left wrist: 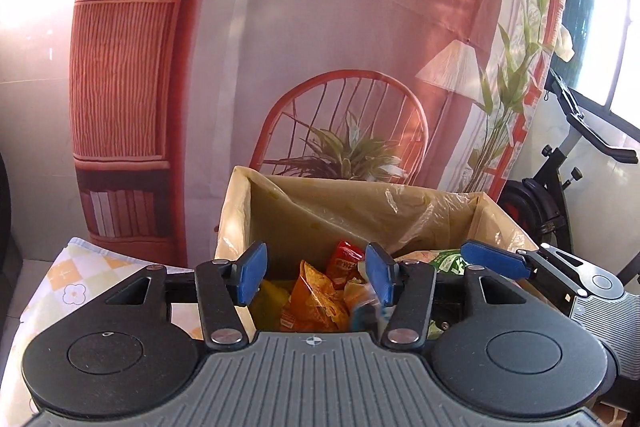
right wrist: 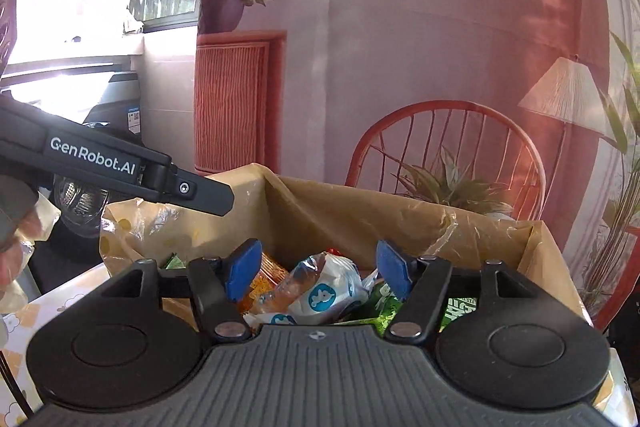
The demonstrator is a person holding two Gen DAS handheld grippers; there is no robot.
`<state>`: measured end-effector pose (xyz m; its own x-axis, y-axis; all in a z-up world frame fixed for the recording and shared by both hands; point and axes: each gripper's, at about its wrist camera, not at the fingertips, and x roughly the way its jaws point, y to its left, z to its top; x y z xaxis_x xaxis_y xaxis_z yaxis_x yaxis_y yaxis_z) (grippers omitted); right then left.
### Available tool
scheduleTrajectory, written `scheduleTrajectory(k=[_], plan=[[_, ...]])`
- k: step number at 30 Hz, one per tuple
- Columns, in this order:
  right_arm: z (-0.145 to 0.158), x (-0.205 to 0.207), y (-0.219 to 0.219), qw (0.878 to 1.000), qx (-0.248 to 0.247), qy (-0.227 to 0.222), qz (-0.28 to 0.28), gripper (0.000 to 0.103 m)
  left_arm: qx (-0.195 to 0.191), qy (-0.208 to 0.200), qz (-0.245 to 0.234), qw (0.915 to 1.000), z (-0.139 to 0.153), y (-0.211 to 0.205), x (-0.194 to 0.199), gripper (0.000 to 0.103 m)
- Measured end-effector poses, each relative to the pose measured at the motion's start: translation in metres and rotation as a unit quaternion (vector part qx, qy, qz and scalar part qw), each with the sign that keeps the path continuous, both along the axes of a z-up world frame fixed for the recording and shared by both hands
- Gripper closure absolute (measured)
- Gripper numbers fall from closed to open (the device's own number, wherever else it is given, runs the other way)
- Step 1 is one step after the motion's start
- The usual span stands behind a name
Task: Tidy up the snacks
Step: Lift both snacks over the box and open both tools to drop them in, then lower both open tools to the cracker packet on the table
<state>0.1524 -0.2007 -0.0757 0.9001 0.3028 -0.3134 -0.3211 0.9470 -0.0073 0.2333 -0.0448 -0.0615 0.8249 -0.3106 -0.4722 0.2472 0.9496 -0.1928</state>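
Observation:
A cardboard box lined with clear plastic (left wrist: pixel 320 203) (right wrist: pixel 360 215) holds several snack packs. In the left wrist view my left gripper (left wrist: pixel 316 277) is open and empty above the box, over an orange chip bag (left wrist: pixel 316 303) and a red packet (left wrist: pixel 344 263). In the right wrist view my right gripper (right wrist: pixel 320 273) is open and empty above a clear pack with blue-and-white labels (right wrist: pixel 324 295), an orange pack (right wrist: pixel 262 287) and green packs (right wrist: pixel 384 305). The right gripper's blue finger (left wrist: pixel 492 259) shows at the right in the left wrist view.
The box stands on a table with a checked flower cloth (left wrist: pixel 80 279). A printed backdrop with a chair and a cabinet (left wrist: pixel 320 67) hangs behind. An exercise bike (left wrist: pixel 560 167) stands at the right. The left gripper's black body (right wrist: pixel 120 167) crosses the right wrist view.

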Motion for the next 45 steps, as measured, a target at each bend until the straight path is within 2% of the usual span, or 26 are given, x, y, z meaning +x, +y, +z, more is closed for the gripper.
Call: scheduleTrajectory(k=[6, 9, 10, 13, 17, 19, 21, 25, 28, 32, 37, 45], plan=[[0.012, -0.030, -0.005, 1.000, 0.023, -0.015, 0.002, 0.030, 0.003, -0.004, -0.005, 1.0000, 0.006, 0.017, -0.028, 0.046], [0.017, -0.050, -0.001, 0.999, 0.039, -0.018, -0.002, 0.023, 0.011, -0.005, -0.017, 0.9998, 0.008, 0.030, -0.052, 0.042], [0.017, -0.059, 0.000, 0.999, 0.047, -0.021, -0.002, 0.020, 0.015, -0.002, -0.016, 0.9998, 0.006, 0.037, -0.059, 0.038], [0.015, -0.081, 0.003, 0.996, 0.090, -0.029, 0.006, 0.011, 0.027, 0.011, -0.014, 0.9995, -0.001, 0.061, -0.082, 0.036], [0.003, -0.110, 0.018, 0.992, 0.128, -0.017, 0.014, 0.010, 0.048, 0.037, -0.007, 0.9981, -0.014, 0.092, -0.104, 0.036], [-0.006, -0.118, 0.030, 0.991, 0.130, -0.001, 0.024, 0.010, 0.058, 0.050, 0.003, 0.9971, -0.023, 0.107, -0.110, 0.036], [-0.017, -0.121, 0.045, 0.992, 0.119, 0.021, 0.034, 0.010, 0.059, 0.062, 0.015, 0.9962, -0.032, 0.121, -0.115, 0.036], [-0.047, -0.116, 0.079, 0.990, 0.079, 0.091, 0.075, 0.010, 0.049, 0.076, 0.033, 0.9954, -0.046, 0.138, -0.120, 0.036], [-0.069, -0.102, 0.099, 0.980, 0.047, 0.153, 0.118, 0.010, 0.048, 0.078, 0.036, 0.9951, -0.054, 0.141, -0.122, 0.036], [-0.097, -0.080, 0.118, 0.967, 0.007, 0.223, 0.120, 0.011, 0.044, 0.078, 0.038, 0.9953, -0.064, 0.141, -0.123, 0.036], [-0.118, -0.080, 0.129, 0.956, -0.030, 0.266, 0.116, 0.012, 0.062, 0.080, 0.038, 0.9942, -0.076, 0.133, -0.125, 0.036], [-0.140, -0.099, 0.138, 0.939, -0.092, 0.297, 0.144, 0.012, 0.067, 0.092, 0.034, 0.9929, -0.088, 0.125, -0.122, 0.036]])
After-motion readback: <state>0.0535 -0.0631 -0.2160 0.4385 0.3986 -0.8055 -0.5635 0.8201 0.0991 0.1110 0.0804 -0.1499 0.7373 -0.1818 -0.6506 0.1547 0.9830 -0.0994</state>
